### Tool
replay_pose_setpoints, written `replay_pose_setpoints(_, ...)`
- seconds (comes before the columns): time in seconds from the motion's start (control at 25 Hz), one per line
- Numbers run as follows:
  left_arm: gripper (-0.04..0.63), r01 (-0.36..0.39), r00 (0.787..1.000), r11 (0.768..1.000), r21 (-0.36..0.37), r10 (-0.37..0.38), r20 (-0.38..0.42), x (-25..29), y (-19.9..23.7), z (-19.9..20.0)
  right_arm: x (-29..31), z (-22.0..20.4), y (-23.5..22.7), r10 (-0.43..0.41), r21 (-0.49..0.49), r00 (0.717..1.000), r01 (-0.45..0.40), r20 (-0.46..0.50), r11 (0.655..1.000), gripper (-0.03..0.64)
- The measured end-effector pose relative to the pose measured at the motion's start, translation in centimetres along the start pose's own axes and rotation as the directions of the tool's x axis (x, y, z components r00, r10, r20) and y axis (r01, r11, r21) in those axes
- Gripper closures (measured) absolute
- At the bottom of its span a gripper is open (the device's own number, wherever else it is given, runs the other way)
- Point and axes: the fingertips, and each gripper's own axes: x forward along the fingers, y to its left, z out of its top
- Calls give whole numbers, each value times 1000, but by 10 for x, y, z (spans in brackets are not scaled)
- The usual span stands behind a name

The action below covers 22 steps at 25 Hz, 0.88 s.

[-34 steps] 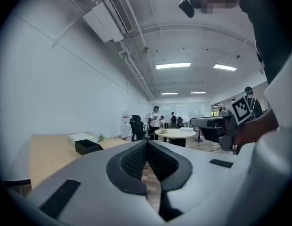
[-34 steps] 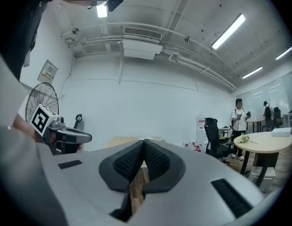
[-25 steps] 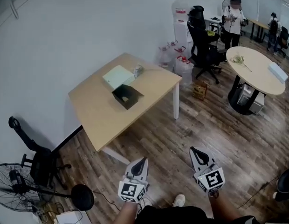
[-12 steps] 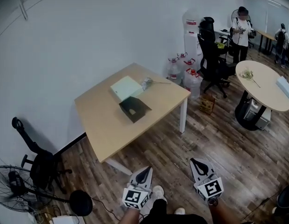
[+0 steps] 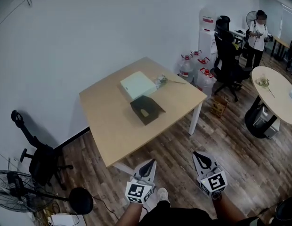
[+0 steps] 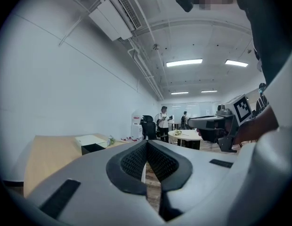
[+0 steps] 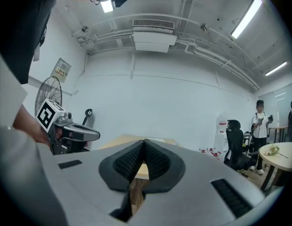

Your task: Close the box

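A black open box (image 5: 147,109) lies on the wooden table (image 5: 108,126), with its pale green lid (image 5: 138,84) flat beside it on the far side. A flower sprig (image 5: 167,80) rests to the right of the lid. My left gripper (image 5: 150,163) and right gripper (image 5: 198,154) hang over the floor short of the table's front edge, both shut and empty. In the left gripper view the gripper (image 6: 146,144) points level, with the box (image 6: 93,148) far off to the left. In the right gripper view the gripper (image 7: 144,142) faces the table (image 7: 118,139).
A black chair (image 5: 37,159) and a fan (image 5: 14,192) stand at the left. Water bottles (image 5: 195,69), an office chair (image 5: 228,55), a round table (image 5: 278,93) and a person (image 5: 259,29) are at the right. Wooden floor lies between me and the table.
The table and box have come nearer and lower in the head view as I walk toward them. Both grippers move along with me and stay shut.
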Motion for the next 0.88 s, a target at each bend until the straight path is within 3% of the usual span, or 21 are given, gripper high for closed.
replay_pose_setpoints(0.36,580,-26,1000,1000,-11,26,-1,24,82,1,97,-8,2,23,4,1000,-23,-4,1000,596)
replay_pose_setpoints(0.68,580,-30,1000,999,-31,30,-2,39,140,-3,158,-14,4,28,48,999,-27,-34,999,396)
replay_pose_setpoints(0.76,580,-34,999,999,-41,34,-4,44,150,-4,169,-15,3,24,58,999,-22,-35,998,298)
replay_pose_setpoints(0.88,580,-43,999,998,-55,43,-9,51,162,-4,184,-14,-1,25,75,999,-23,-24,997,208)
